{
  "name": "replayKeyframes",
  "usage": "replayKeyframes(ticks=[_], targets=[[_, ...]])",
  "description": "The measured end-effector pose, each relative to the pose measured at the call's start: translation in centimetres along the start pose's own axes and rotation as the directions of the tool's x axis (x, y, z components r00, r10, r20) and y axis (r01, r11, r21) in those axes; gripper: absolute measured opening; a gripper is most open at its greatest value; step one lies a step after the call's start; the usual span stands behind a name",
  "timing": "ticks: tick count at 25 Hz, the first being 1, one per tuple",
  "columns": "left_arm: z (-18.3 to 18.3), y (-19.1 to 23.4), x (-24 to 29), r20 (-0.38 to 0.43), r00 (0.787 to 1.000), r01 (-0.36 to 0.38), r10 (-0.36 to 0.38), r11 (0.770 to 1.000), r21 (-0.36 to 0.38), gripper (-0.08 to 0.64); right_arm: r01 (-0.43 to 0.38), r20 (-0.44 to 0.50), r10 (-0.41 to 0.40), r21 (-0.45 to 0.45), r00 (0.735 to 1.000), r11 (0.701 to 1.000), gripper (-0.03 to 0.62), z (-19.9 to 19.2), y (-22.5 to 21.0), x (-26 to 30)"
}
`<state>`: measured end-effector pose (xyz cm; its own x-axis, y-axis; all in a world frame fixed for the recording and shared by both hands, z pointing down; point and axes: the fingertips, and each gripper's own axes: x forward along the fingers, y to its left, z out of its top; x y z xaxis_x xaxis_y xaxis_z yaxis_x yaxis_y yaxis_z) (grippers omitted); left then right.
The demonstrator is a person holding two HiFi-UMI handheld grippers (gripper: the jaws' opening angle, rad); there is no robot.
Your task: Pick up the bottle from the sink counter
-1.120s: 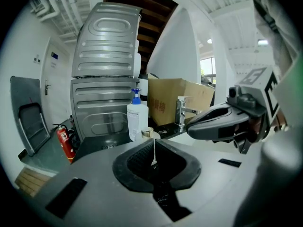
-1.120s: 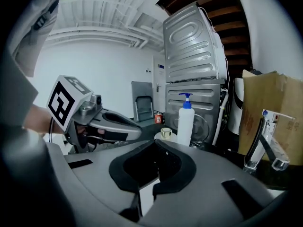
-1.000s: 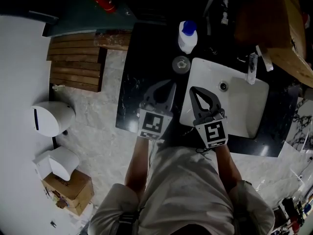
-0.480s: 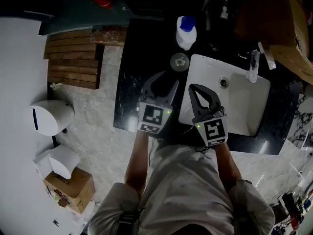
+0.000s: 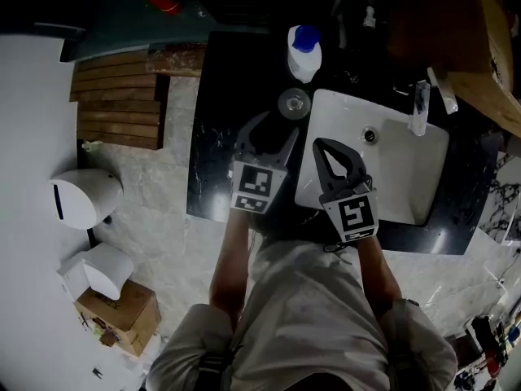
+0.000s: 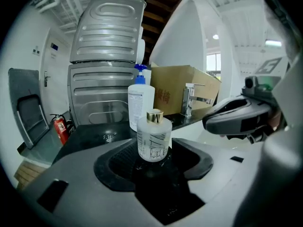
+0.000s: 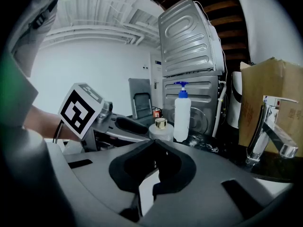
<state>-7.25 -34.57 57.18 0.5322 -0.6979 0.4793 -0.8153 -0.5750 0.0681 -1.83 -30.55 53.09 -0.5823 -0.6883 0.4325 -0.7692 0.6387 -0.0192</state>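
Two bottles ahead of left gripper (image 5: 275, 129): small bottle (image 6: 154, 141) stands just beyond its fingers, tall bottle (image 6: 140, 103) behind it, both on tabletop (image 5: 220, 120). Fingers released, just been opening, nothing gripped. Right gripper (image 7: 152, 144) clenched, empty. Risk: an off-centre approach lets a fingertip tip the small bottle.

The left tool (image 5: 275, 129) pointed forward and slightly down. Its jaws stood apart, having just been opening, with nothing gripped between them. Close beside it, the right tool (image 5: 319, 145) tilted likewise, jaws closed together and empty. The left forearm (image 5: 231, 255) and right forearm (image 5: 375, 261) reached forward from the body.
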Motion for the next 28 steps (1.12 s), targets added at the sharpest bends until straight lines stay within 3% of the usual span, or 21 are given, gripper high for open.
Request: replayKeyframes(ticks=[16,28], targets=[[-0.3,0.3,3.2,-0.015,0.999,0.032,-0.033,0.999,-0.027,0.314,0.005,-0.013,-0.005,0.013,1.000,1.000,-0.005,-0.6,-0.4,0.2],[0.6,-0.2,5.0,-0.015,0.998,0.053,-0.053,0.999,-0.008,0.334,0.013,-0.020,-0.013,0.024,1.000,1.000,-0.003,-0.9,-0.6,0.3]])
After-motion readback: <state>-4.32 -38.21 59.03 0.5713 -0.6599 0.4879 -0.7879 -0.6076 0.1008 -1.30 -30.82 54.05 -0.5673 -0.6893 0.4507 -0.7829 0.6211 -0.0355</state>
